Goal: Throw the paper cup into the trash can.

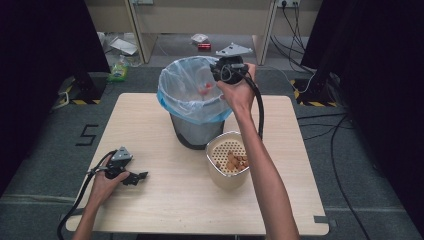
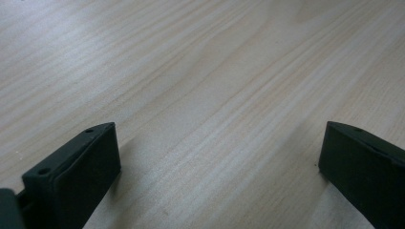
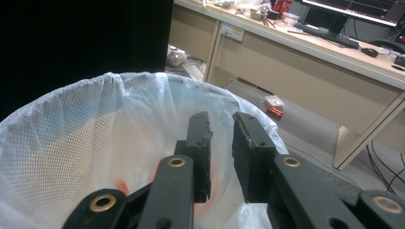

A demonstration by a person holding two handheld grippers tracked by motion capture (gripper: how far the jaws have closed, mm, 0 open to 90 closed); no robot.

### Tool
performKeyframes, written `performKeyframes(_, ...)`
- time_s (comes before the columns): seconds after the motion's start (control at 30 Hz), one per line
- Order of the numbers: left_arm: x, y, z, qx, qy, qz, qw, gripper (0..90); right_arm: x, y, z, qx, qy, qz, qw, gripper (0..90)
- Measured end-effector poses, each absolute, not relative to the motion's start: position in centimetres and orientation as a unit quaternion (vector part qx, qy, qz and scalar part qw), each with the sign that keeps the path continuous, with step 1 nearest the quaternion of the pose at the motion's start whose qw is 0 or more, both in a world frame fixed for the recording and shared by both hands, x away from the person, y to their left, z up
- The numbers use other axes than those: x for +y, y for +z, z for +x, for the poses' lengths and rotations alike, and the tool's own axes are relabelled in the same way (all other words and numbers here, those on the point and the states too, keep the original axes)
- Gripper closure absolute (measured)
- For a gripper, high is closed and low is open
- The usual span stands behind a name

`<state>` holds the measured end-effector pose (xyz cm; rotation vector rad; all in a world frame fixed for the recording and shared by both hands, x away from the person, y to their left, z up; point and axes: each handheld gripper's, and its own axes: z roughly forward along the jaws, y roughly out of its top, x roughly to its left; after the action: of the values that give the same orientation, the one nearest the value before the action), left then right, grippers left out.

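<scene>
A metal bin lined with a pale blue bag stands at the back middle of the wooden table. My right gripper hangs over the bin's right rim, and its jaws stand a little apart with nothing between them. In the right gripper view those jaws point into the bag, where something red-orange lies low down. A red scrap shows inside the bin. A white perforated basket holding orange-brown pieces stands in front of the bin. My left gripper rests on the table at the front left, open and empty.
Black cable trails from the right gripper down along the forearm. Beyond the table are a wooden desk, litter on the floor, and black stands with hazard tape. A desk with a keyboard runs behind the bin.
</scene>
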<state>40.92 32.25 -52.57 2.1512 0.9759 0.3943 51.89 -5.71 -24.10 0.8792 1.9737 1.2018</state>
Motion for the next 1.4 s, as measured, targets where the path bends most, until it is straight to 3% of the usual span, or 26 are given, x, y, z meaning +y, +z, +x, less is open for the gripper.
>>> performKeyframes(0.03, 32.3, -52.6, 40.9, 0.379, 0.153, 0.836, 0.365, 0.0, -5.5, -24.1, 52.1, 0.753, 0.457, 0.339, 0.332, 69.9)
performKeyframes(0.3, 32.2, -52.6, 40.9, 0.379, 0.153, 0.836, 0.365, 0.0, -6.3, -23.7, 51.8, 0.750, 0.460, 0.344, 0.329, 65.4)
performKeyframes(0.73, 32.2, -52.6, 40.9, 0.379, 0.153, 0.836, 0.365, 0.0, -13.0, -23.7, 50.4, 0.735, 0.455, 0.379, 0.331, 59.2)
performKeyframes(1.1, 32.2, -52.6, 40.9, 0.380, 0.153, 0.836, 0.365, 0.0, -17.2, -25.1, 49.0, 0.729, 0.450, 0.401, 0.324, 53.2)
performKeyframes(1.4, 32.2, -52.6, 40.9, 0.379, 0.153, 0.836, 0.365, 0.0, -20.0, -28.9, 47.9, 0.735, 0.428, 0.426, 0.309, 47.4)
